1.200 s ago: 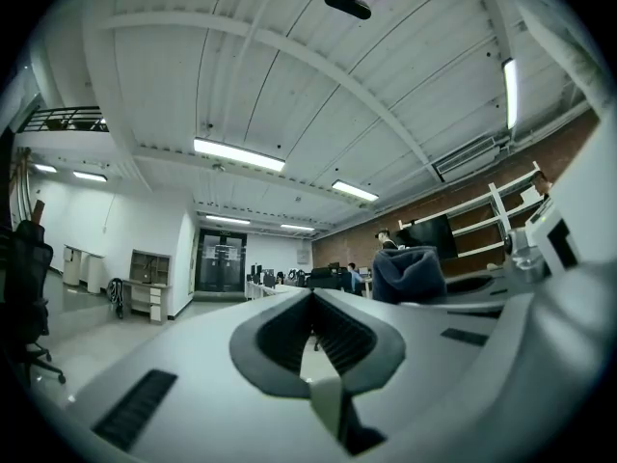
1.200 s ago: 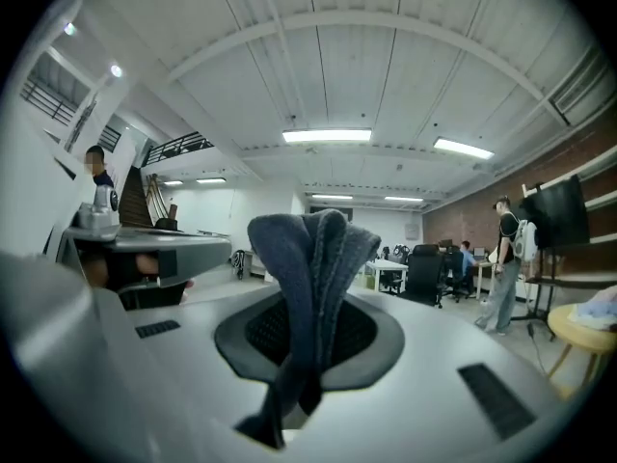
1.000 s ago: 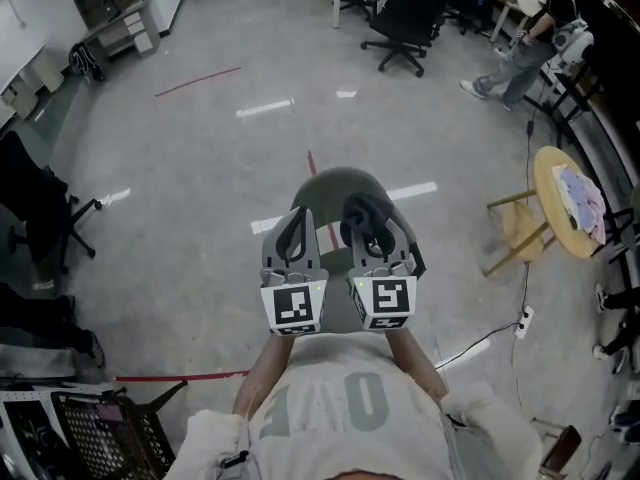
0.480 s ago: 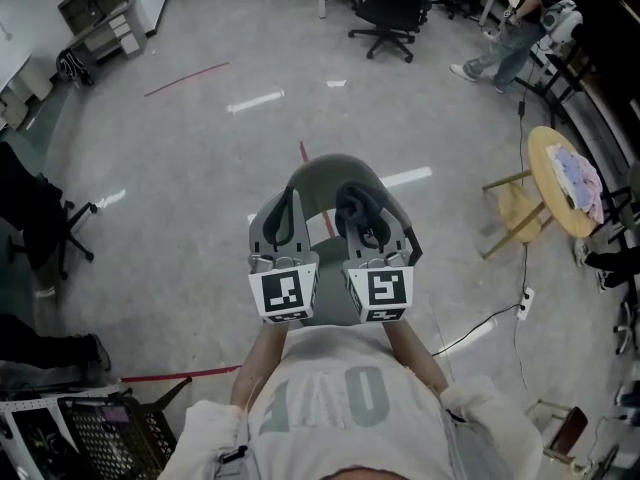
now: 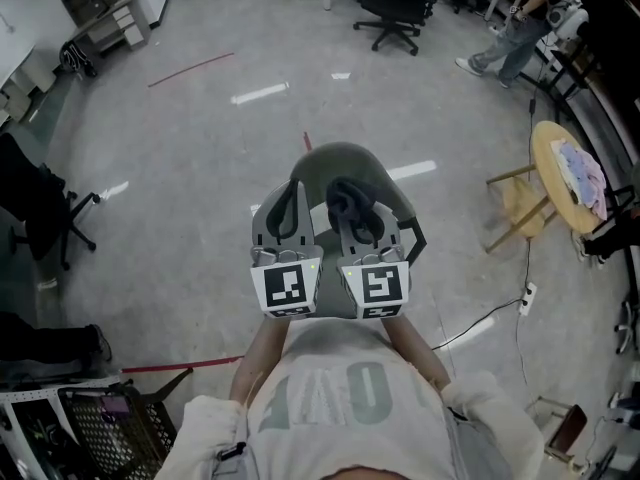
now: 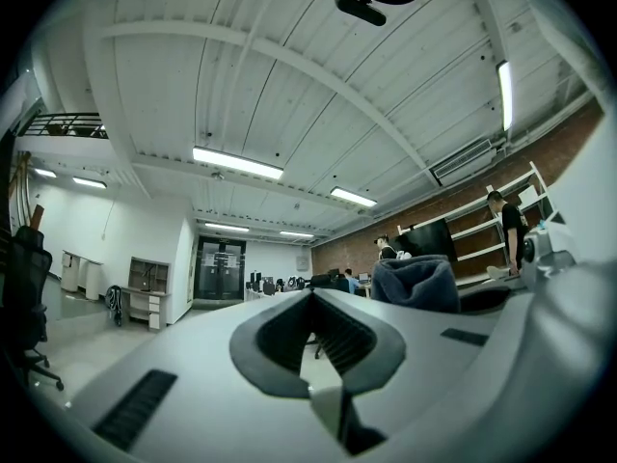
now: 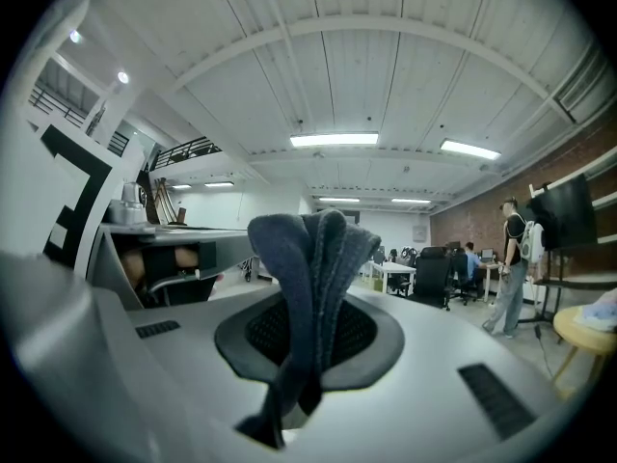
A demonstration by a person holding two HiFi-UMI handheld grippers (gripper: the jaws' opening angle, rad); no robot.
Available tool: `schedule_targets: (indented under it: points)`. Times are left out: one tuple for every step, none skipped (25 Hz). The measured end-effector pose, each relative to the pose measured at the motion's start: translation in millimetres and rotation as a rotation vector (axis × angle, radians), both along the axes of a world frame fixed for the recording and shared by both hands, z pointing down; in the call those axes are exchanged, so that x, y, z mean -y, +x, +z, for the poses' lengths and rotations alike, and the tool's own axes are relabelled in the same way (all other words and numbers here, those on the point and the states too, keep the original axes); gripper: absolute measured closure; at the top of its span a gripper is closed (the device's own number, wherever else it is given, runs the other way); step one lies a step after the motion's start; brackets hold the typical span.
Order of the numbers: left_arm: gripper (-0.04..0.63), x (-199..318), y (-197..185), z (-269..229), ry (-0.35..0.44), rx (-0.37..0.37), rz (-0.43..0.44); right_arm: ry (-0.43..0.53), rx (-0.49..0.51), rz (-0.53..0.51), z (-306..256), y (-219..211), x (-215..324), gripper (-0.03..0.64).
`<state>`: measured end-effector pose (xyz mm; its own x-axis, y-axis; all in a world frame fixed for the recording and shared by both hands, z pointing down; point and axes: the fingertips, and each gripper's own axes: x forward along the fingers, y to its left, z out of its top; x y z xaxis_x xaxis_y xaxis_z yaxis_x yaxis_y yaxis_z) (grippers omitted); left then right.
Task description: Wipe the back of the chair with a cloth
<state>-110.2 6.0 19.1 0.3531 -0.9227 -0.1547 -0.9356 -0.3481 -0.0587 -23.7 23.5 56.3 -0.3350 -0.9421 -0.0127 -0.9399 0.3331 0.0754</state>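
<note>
R gripper [image 5: 356, 218] clamped on cloth [image 7: 308, 258]; L gripper [image 5: 289, 213] closed, empty. Pre-wipe (cloth held above chair [image 5: 335, 160]); I'd lower cloth onto backrest next.

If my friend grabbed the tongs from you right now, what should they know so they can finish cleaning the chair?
Left tongs: shut with nothing in them, held up in front of the chest.
Right tongs: shut on the dark blue cloth, held up beside the left ones.
Chair: grey, on the floor just past and below both tongs. The cloth is up in the air, not touching it.
Done: the cloth is in the grip. Whether any wiping has happened cannot be told.
Left: lower the cloth onto the chair's back and wipe across it.
</note>
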Motion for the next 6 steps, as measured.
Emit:
schedule_targets:
  points:
    - [0.580,-0.9,-0.9,-1.5,0.006,0.002,0.001,0.002,0.000,-0.003,-0.2,-2.1,-0.3,0.563]
    - [0.580,-1.3,-2.3,-1.8,0.009,0.002,-0.001,0.004,-0.001,-0.006,-0.6,-3.9,-0.3,0.563]
    - [0.580,-1.4,-3.9,-1.4,0.010,0.000,-0.005,0.006,-0.001,-0.011,-1.4,-5.5,-0.1,0.563]
    - [0.580,-1.3,-5.7,-0.5,0.009,-0.002,-0.010,0.009,-0.002,-0.016,-2.5,-6.6,0.3,0.563]
    - [0.580,-1.1,-7.5,0.8,0.007,-0.005,-0.016,0.012,-0.002,-0.021,-4.0,-7.6,0.6,0.563]
    - [0.580,-0.9,-9.3,2.4,0.004,-0.007,-0.021,0.016,-0.002,-0.025,-5.6,-8.4,1.0,0.563]
